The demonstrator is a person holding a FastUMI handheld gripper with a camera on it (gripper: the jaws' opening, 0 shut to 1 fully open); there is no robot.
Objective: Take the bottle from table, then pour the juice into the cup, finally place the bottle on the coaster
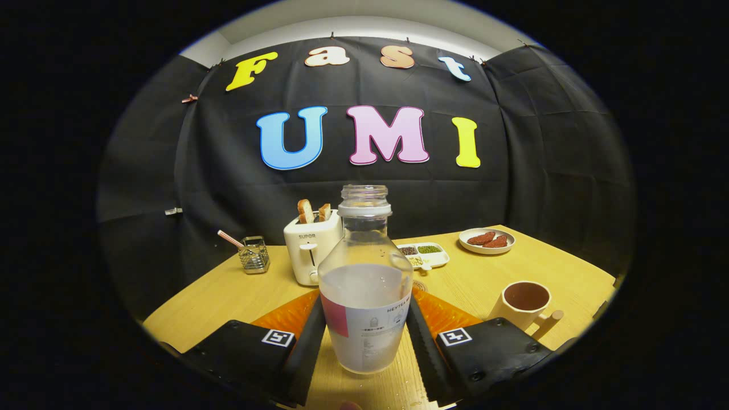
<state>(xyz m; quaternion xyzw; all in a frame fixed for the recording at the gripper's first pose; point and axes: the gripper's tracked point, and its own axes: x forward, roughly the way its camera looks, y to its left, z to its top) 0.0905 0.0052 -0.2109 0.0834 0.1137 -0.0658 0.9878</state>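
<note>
A clear, uncapped bottle (364,285) about half full of pale, cloudy juice stands upright between my fingers. My gripper (365,307) is shut on it, with both pads pressed against its labelled lower body. Whether its base rests on the wooden table (239,296) or hangs just above it I cannot tell. A cream cup (525,303) with a wooden handle stands to the right, just beyond my right finger (424,341). It looks empty. A small round coaster (420,285) peeks out from behind the bottle's right side.
Beyond the bottle on the left stands a white toaster (310,246) with two slices of bread. A wire holder (254,255) sits further left. A divided dish of seeds (424,254) and a plate of red food (487,240) sit at the back right.
</note>
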